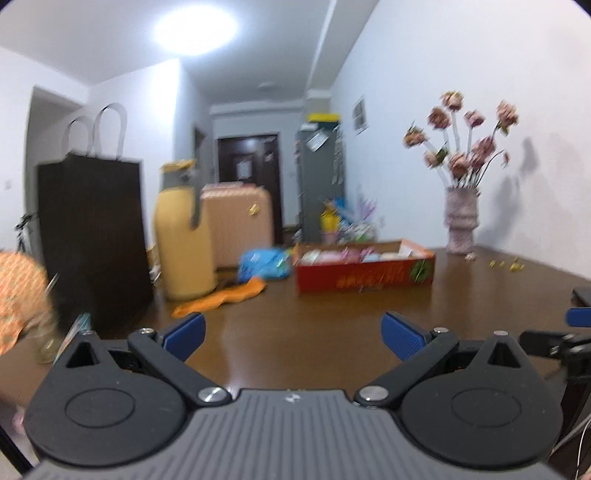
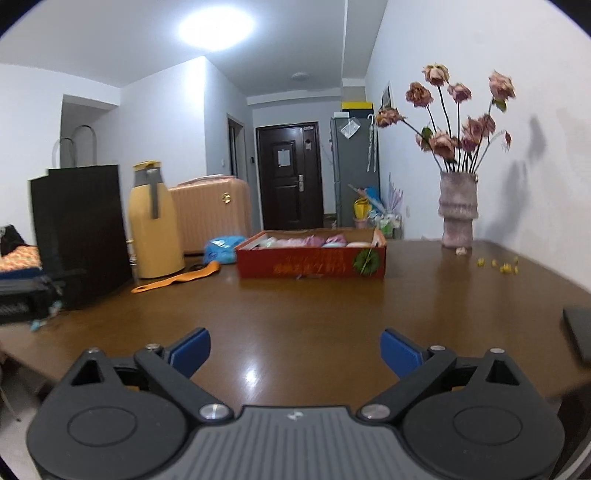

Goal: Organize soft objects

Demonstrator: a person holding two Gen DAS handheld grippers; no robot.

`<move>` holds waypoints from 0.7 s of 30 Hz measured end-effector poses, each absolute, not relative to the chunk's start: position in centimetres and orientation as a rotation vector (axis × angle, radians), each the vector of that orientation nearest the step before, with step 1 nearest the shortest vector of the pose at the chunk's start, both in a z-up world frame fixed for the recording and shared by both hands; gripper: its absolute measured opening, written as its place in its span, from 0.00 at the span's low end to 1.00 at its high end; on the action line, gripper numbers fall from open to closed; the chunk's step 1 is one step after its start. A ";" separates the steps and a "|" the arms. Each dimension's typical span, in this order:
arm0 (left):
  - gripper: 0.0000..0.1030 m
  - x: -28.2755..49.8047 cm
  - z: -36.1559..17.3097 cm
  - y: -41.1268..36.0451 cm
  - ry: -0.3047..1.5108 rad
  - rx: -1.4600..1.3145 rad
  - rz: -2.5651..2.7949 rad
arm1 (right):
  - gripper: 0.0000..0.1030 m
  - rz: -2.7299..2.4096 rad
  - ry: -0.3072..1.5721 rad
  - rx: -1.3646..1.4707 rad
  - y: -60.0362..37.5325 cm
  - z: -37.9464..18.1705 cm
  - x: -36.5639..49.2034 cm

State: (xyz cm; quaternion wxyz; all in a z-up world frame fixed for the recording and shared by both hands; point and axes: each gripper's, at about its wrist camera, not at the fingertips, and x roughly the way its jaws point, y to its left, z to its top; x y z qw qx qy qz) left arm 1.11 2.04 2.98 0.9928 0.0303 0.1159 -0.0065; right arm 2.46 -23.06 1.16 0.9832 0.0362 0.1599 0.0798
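A white room with a bright ceiling light (image 2: 216,26).
A dark door (image 2: 290,175) stands far behind the brown bench (image 2: 332,314), near a grey cabinet (image 2: 354,162).

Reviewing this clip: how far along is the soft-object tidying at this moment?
Done: the red box already holds several pastel soft items. In hand: nothing; the left gripper and right gripper are both open and empty over the table. Left: the orange cloth beside the yellow jug.

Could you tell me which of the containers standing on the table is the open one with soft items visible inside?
The red cardboard box: low, lidless, showing pastel items. The black paper bag and yellow thermos stand tall, contents hidden.
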 end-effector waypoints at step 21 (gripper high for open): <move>1.00 -0.1 3.2 1.9 0.252 0.022 -0.037 | 1.00 0.153 0.328 0.061 -22.7 1.0 0.7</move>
